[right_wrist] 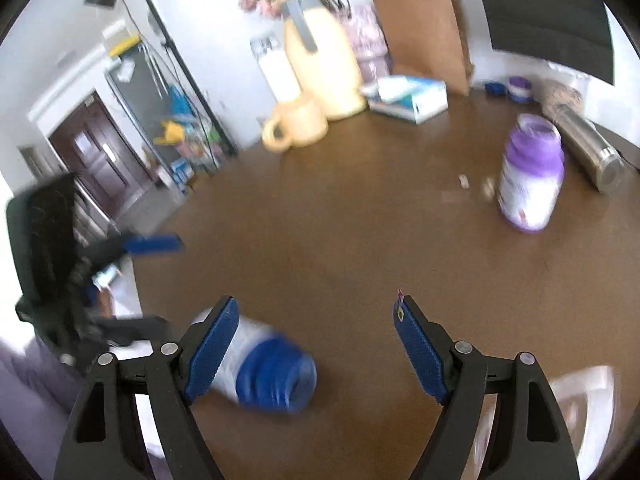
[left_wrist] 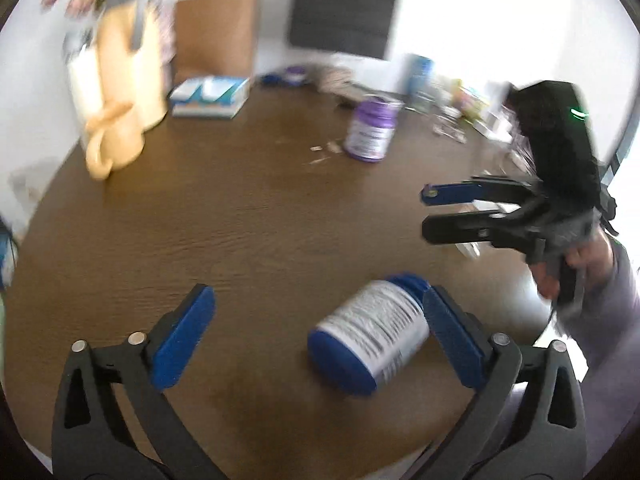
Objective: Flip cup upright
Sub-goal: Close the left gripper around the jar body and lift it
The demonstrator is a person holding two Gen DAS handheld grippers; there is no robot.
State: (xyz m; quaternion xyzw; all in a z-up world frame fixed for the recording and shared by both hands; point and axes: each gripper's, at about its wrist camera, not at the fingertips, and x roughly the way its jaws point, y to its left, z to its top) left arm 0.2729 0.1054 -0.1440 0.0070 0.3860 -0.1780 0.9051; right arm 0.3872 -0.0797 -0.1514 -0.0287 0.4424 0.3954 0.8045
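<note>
A white-labelled bottle (left_wrist: 372, 344) with a blue cap lies on its side on the brown round table (left_wrist: 240, 220). My left gripper (left_wrist: 318, 294) is open around it, and the bottle rests close against the inside of the right finger (left_wrist: 452, 332). In the right wrist view the same bottle (right_wrist: 260, 368) lies by the left finger (right_wrist: 212, 348) of my open right gripper (right_wrist: 316, 304), cap end pointing right. The right gripper (left_wrist: 426, 212) hovers above the table beyond the bottle, held by a hand. A pale yellow mug (right_wrist: 298, 124) stands at the far side.
A purple-capped bottle (right_wrist: 530, 172) stands upright at mid right. A yellow thermos jug (right_wrist: 324, 56), a tissue box (right_wrist: 412, 98) and a brown paper bag (right_wrist: 424, 32) line the back edge. A steel flask (right_wrist: 592, 148) lies at the far right. Small crumbs (left_wrist: 324, 150) dot the table.
</note>
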